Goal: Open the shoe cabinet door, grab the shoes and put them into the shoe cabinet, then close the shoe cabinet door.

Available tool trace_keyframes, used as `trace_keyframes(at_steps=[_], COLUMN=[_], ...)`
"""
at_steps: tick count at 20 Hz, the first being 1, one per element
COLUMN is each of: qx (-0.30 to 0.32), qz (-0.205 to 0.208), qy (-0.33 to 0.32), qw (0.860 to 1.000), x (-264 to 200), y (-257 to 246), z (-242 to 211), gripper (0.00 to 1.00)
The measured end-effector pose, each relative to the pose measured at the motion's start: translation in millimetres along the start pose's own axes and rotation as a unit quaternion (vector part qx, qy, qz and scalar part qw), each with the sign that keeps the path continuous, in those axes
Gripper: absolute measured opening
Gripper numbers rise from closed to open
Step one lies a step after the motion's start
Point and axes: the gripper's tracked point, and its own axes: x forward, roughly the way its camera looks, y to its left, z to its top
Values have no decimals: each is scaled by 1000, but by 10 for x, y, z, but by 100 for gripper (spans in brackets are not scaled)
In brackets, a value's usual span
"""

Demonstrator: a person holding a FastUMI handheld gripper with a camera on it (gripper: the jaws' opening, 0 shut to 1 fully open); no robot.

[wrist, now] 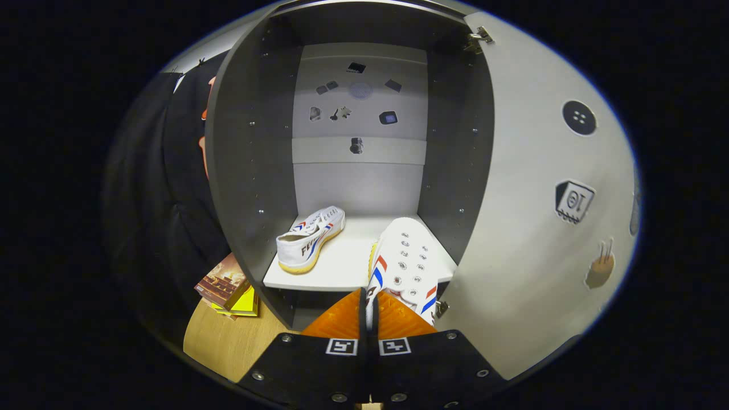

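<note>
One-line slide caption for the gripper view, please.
Gripper jaws clamp second shoe at open cabinet shelf, first shoe already inside.

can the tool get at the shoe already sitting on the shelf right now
Probably not yet: the tool is shut on the second shoe. The shelf shoe lies beyond and left, with the cabinet door open.

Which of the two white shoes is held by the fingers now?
The shoe on the right, at the shelf's front edge: the gripper fingers pinch its heel rim. The other shoe stands free on the shelf, further left.
</note>
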Motion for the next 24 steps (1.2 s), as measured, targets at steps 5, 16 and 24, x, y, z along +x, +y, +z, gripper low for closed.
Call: trace_keyframes(at_steps=[5, 16, 24], qx=[-16, -36, -25], qz=[14, 28, 28], qy=[4, 26, 34], qw=[1000, 999, 999], x=[480, 1561, 1807], y=[30, 125, 192], z=[354, 423, 232], gripper=[0, 0, 1])
